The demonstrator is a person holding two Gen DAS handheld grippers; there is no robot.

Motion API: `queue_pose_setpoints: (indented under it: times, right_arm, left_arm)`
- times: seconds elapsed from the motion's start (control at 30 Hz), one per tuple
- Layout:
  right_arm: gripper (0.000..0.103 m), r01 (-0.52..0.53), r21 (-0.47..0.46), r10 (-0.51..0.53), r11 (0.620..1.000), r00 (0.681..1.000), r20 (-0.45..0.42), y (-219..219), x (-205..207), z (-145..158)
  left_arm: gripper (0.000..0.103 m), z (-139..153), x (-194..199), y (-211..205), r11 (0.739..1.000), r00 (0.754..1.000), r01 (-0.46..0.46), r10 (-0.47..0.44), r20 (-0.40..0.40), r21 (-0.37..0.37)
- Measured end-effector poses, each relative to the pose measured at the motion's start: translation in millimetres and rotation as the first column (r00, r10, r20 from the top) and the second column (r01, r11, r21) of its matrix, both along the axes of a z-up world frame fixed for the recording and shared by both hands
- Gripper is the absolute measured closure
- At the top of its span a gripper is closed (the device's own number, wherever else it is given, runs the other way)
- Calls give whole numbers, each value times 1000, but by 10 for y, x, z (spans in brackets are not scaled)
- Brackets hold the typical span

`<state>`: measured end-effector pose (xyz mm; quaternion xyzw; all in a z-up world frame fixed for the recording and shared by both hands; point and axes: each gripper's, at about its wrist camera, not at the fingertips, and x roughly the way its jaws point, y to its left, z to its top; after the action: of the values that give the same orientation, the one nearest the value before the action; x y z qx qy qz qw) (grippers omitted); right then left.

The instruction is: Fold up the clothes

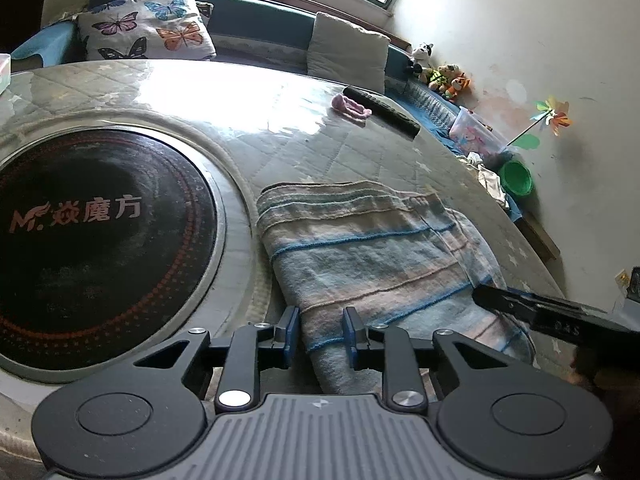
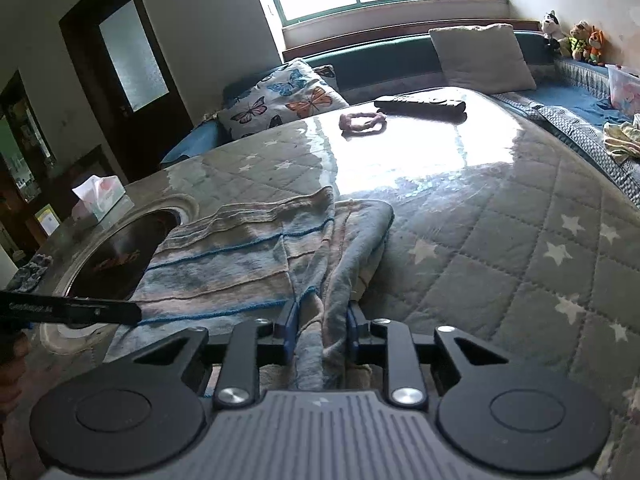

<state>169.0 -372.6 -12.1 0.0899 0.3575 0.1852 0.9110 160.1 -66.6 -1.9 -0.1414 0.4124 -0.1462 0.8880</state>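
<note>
The left gripper point(image 1: 320, 334) hovers low with its jaws parted around cloth. The right gripper point(image 2: 321, 334) sits beside it, jaws closed on a bunched fold.

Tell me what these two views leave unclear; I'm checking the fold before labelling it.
- Striped cloth, left wrist view: its near edge is hidden under the left gripper.
- Right wrist view: right gripper has fabric between its fingers; whether they pinch it cannot be told.
- Hotplate, right wrist view: partly covered by cloth, lettering blurred.
</note>
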Motion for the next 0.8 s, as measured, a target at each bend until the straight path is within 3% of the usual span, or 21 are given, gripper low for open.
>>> queue_pose_setpoints:
  times: [0.07, 0.17, 0.4, 0.53, 0.63, 0.7, 0.8]
  right_arm:
    - [79, 2, 4, -2, 1000, 1000, 2, 0, -13, 3]
    - [70, 6, 10, -6, 1000, 1000, 4, 0, -32, 8]
    - [68, 27, 37, -26, 999, 1000, -3, 32, 20, -51]
    - [79, 33, 40, -33, 999, 999, -6, 43, -6, -50]
    - [85, 41, 49, -41, 998, 999, -2, 40, -45, -28]
    - [86, 43, 54, -44, 998, 999, 3, 41, -83, -4]
    - [88, 43, 65, -44, 997, 999, 10, 36, -156, 47]
  left_arm:
    - [75, 9, 7, 14, 1000, 1000, -5, 5, -1, 8]
    - [74, 17, 12, 22, 1000, 1000, -15, 15, -4, 15]
    - [73, -12, -4, 10, 1000, 1000, -26, 26, -13, 7]
    - [77, -22, -5, -13, 1000, 1000, -16, 15, -10, -3]
    - [86, -28, -12, -32, 1000, 1000, -14, 14, 0, 10]
    - [93, -22, -16, -16, 1000, 1000, -14, 14, 6, 6]
    - [96, 25, -35, 4, 1000, 1000, -4, 4, 23, 2]
